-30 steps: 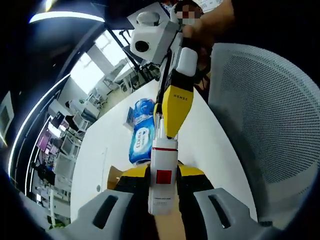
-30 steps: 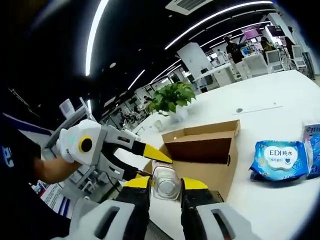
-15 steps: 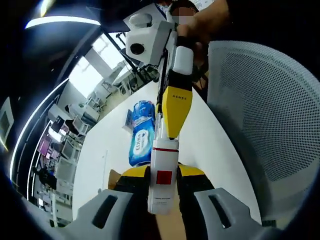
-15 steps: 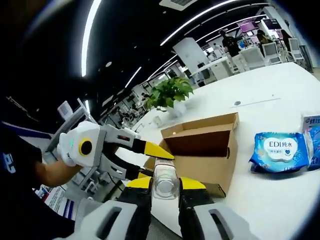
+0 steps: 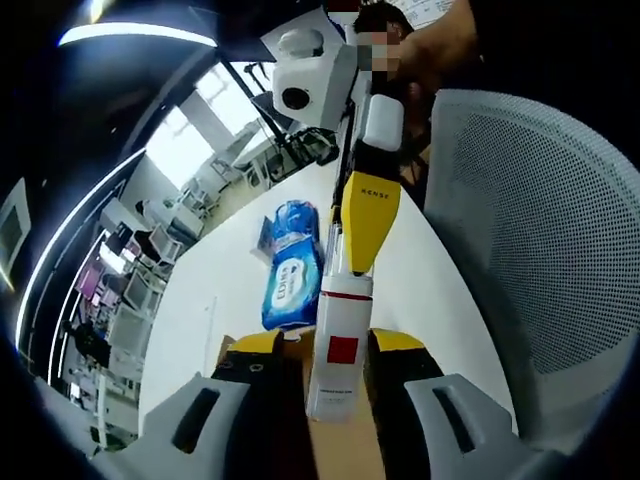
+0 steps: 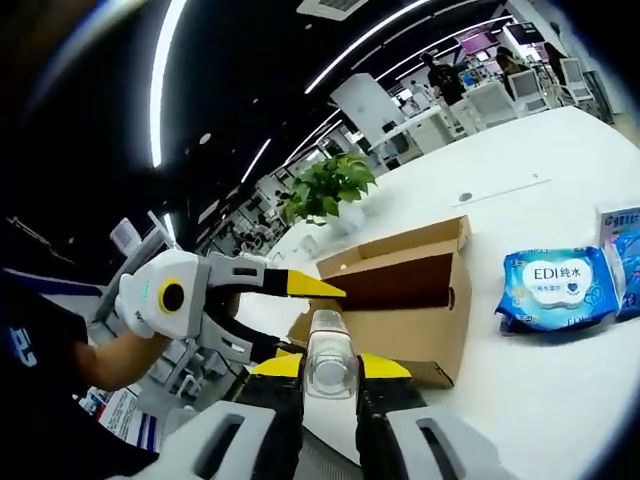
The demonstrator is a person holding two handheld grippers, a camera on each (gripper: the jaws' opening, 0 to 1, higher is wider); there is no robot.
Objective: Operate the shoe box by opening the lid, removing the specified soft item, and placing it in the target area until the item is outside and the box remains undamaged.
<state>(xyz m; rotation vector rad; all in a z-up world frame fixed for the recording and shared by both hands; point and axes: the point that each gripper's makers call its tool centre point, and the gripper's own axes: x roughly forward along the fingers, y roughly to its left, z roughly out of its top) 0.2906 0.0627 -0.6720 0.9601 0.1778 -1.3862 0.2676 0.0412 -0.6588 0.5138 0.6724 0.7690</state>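
The big white counter (image 6: 560, 400) sits in a bright office room with a green plant (image 6: 330, 190) and a mesh chair (image 5: 540, 250), and on it stands the open shoe box (image 6: 400, 300) with blue wipe packs (image 6: 548, 288) just beside it. Both the left gripper (image 5: 335, 365) and the right gripper (image 6: 330, 375) have their fingers closed on one white bottle (image 5: 338, 345), held up near the box. I think the item is out, so next it must go down softly on the counter.

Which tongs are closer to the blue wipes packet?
Neither is clearly closer. Both the left tongs and the right tongs clamp one white bottle by the box, apart from the blue wipes packet.
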